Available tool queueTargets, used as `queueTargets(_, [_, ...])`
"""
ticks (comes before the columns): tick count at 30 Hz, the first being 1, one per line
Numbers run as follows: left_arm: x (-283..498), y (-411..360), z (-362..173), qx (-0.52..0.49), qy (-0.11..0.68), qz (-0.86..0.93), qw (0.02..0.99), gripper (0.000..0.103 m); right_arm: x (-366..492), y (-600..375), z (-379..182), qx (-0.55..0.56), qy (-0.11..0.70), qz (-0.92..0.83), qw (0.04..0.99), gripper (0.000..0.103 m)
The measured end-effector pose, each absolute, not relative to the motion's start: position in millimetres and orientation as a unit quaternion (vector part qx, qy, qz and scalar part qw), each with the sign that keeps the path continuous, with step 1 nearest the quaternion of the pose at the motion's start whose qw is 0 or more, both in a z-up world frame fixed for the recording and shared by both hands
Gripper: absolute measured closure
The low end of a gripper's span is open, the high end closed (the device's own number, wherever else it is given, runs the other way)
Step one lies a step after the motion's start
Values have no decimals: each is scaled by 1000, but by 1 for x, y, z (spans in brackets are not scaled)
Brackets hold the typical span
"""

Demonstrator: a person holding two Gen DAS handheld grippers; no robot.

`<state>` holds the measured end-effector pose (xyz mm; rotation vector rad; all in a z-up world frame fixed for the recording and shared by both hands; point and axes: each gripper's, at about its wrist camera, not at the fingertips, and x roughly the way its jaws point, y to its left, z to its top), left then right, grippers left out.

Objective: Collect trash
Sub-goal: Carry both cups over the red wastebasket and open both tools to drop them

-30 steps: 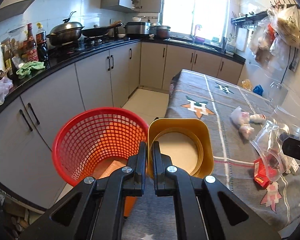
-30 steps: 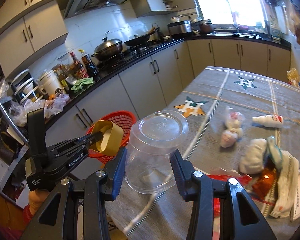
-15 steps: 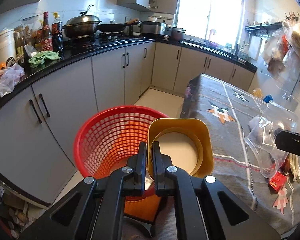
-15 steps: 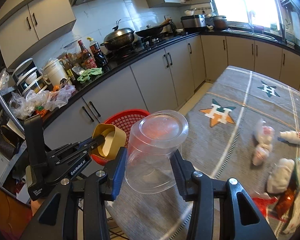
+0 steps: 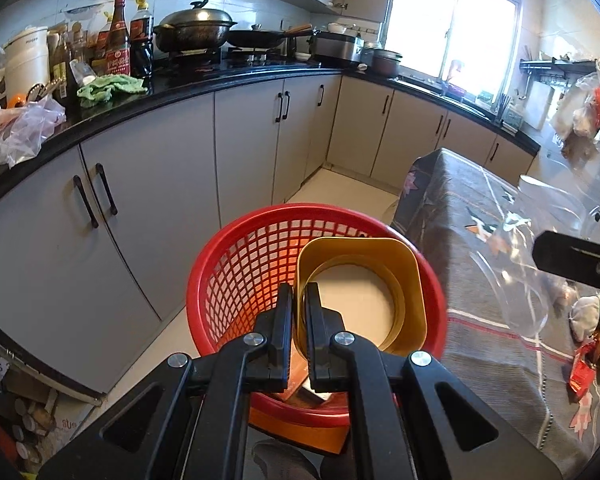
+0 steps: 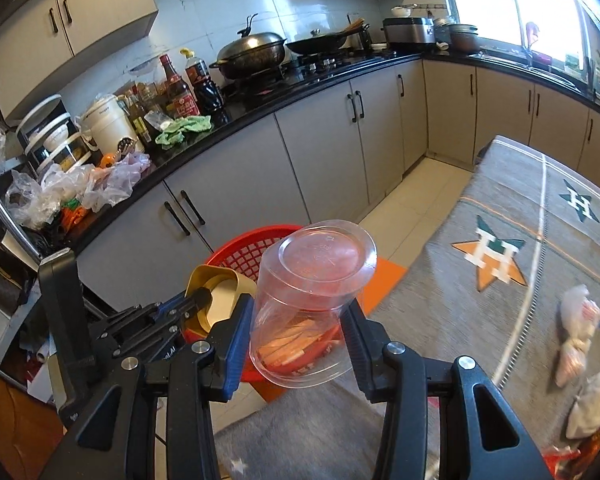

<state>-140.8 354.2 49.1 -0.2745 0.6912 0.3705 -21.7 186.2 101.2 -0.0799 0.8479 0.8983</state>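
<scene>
- Left wrist view: left gripper (image 5: 299, 312) clamped tight on the near wall of a yellow cup (image 5: 364, 280), one finger outside the wall, one inside.
- Yellow cup held with its mouth toward the camera, pale inside and a ringed bottom visible, poised over the open top of the red mesh basket (image 5: 236, 264).
- Red mesh basket standing on the floor between the grey cabinets (image 5: 148, 200) and the cloth-covered worktop (image 5: 476, 320), just beside the worktop's edge.
- At the right edge of that view, seen only in part: the clear plastic container (image 5: 532, 248) and a black piece of the right gripper, above the worktop.
- Right wrist view: right gripper (image 6: 298, 330) closed on the clear plastic container (image 6: 312, 292), fingers pressing its two sides, flat base toward the camera and tilted.
- Container held in the air near the worktop's corner (image 6: 500, 280), the basket (image 6: 244, 252) seen behind and partly through it.
- Left gripper (image 6: 202, 298) with the yellow cup (image 6: 220, 292) visible to the left of the container, over the basket rim.
- Left lying on the worktop, well apart from the basket: crumpled white wrappers (image 6: 576, 336) and a red packet (image 5: 580, 376).
- On the black counter beyond: wok (image 6: 252, 54), sauce bottles (image 6: 180, 88), green cloth (image 6: 184, 128).
</scene>
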Motion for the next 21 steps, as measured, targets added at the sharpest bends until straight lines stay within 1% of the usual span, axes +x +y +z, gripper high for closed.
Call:
queueTargets(15, [-136, 363, 33, -138, 349, 184, 908, 97, -1, 227, 83, -52, 416, 415, 807, 54])
queueTargets(21, [-132, 360, 31, -129, 354, 189, 907, 95, 7, 235, 75, -49, 422, 411, 807, 52])
